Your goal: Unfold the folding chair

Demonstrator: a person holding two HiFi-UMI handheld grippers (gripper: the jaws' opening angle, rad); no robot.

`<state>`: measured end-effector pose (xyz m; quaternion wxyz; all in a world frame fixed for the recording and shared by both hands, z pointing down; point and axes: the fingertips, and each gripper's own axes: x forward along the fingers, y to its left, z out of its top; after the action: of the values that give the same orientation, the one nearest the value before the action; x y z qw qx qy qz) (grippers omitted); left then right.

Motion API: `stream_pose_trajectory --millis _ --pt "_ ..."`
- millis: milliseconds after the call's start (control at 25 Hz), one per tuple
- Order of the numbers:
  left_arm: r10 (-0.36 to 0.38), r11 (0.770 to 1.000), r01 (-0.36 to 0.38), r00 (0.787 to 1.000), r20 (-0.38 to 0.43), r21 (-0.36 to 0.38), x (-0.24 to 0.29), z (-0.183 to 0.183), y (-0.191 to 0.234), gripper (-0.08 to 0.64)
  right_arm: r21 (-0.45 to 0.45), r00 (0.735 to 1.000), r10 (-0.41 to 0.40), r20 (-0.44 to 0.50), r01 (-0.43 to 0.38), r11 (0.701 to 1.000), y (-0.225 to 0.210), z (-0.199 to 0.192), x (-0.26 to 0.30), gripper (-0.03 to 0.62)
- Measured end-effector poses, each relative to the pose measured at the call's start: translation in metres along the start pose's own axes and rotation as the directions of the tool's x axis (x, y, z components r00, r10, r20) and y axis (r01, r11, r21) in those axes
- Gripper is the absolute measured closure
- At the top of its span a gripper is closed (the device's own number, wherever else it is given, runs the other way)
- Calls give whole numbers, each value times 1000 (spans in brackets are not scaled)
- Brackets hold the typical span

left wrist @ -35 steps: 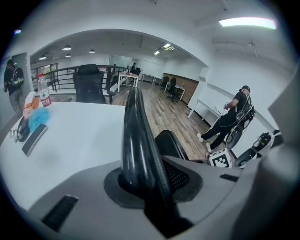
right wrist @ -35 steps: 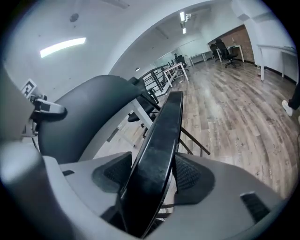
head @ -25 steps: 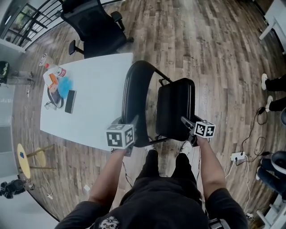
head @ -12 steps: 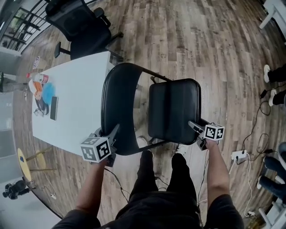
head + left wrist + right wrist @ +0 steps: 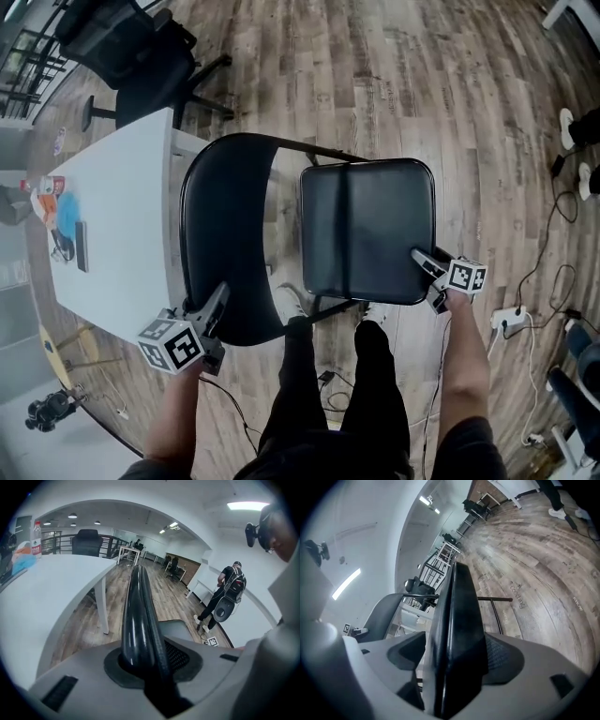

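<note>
1. Folding chair [image 5: 361, 225], one: on the wooden floor, just beside the white surface [image 5: 112, 206], seat nearly level.
2. Hand-held grippers, two: my left [image 5: 208, 314] clamped on the backrest [image 5: 225, 225] rim, my right [image 5: 427, 264] clamped on the seat [image 5: 375, 187] edge.
3. Method, my judgement: steady the backrest and press the seat down evenly, without letting either grip slip.
4. Office chair [image 5: 122, 47], one.

One folding chair [image 5: 366, 234], one table [image 5: 122, 234], one office chair [image 5: 122, 47], perhaps one phone [image 5: 82, 246], two claws [image 5: 216, 302] [image 5: 423, 259]
</note>
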<state>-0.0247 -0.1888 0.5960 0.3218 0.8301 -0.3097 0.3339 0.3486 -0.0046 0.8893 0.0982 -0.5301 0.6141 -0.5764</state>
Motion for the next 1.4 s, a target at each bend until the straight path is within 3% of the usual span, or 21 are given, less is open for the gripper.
stream_pose_trajectory --millis 200,320,480,760,1080,1400 --pt "-13 1000 13 1000 -4 -8 25 -9 -15 463 41 1000 -30 -6 30 999 -48 -1 -7 239" --pt "3 1000 -2 1000 -15 8 34 -9 -30 463 45 1000 11 6 -11 999 -69 -1 -4 239" --pt "19 1000 -18 1000 -21 20 46 -10 -47 463 69 1000 -11 3 10 998 -90 1 -8 239" --pt "20 1000 -20 1000 -18 19 60 -17 -62 463 64 999 36 3 -36 997 -116 2 -11 239" --pt "37 999 -36 999 -26 38 70 -17 -88 465 81 1000 -4 -11 4 997 -142 -3 -17 239" --pt "-9 1000 9 1000 -12 10 68 -16 -90 460 81 998 51 25 -52 995 -136 3 -20 238"
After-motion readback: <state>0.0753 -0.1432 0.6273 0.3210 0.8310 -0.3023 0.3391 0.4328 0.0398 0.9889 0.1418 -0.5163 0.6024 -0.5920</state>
